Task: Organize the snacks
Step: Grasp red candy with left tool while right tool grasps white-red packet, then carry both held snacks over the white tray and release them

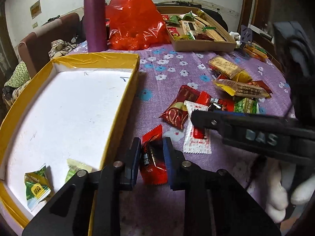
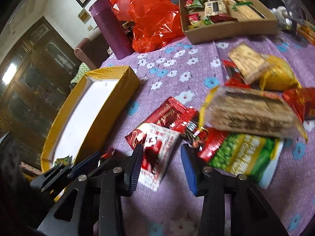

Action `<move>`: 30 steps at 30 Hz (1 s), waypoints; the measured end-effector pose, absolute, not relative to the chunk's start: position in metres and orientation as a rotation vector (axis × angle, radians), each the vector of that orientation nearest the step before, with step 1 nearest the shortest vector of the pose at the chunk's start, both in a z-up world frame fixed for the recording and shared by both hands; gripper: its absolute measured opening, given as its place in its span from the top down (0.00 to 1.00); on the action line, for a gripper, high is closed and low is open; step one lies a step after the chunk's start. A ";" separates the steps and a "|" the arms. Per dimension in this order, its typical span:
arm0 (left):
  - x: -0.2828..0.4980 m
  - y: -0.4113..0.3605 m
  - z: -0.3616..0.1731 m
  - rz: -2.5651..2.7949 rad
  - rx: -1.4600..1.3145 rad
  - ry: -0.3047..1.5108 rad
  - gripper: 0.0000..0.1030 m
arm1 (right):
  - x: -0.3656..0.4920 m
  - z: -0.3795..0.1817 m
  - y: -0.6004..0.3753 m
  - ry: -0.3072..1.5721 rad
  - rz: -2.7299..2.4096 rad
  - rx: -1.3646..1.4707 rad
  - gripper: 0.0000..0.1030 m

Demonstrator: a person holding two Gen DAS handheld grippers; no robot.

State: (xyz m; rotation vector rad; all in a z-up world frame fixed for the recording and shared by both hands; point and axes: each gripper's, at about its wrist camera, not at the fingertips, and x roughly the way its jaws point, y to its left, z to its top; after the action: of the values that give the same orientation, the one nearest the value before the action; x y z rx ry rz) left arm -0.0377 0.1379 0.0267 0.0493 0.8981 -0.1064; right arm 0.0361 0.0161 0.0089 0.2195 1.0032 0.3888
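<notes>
Where a purple cloth (image 1: 169, 63) printed with white and blue flowers covers the table, a yellow-rimmed box (image 1: 110, 98) on the left holds two green packets (image 1: 37, 188). Just beside its right wall, the left gripper (image 1: 152, 157) pinches a crinkly red candy wrapper (image 1: 153, 157). Right gripper (image 2: 161, 167) jaws stand spread over the white sachet (image 2: 157, 147), not pressing it.

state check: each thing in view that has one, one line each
left gripper: jaws shut on red candy
right gripper: jaws open, over white sachet, not gripping
yellow box: open, two green candies inside
cardboard tray: open, full of snacks
purple bottle: upright, capped
</notes>
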 end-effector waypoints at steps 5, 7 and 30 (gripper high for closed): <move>-0.043 0.141 0.028 -0.191 0.021 0.870 0.80 | 0.034 0.009 0.043 0.969 0.319 0.034 0.58; -0.046 0.140 0.033 -0.220 0.008 0.860 0.80 | 0.031 0.007 0.045 0.954 0.288 -0.033 0.72; -0.033 0.114 0.020 -0.160 0.232 0.933 0.80 | -0.007 0.004 -0.016 0.938 0.409 0.150 0.77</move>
State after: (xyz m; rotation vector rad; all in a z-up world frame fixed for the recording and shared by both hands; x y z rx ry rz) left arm -0.0333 0.1135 0.0200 0.2318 0.9331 -0.1605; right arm -0.0067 -0.0159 0.0039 0.1504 0.9376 0.4086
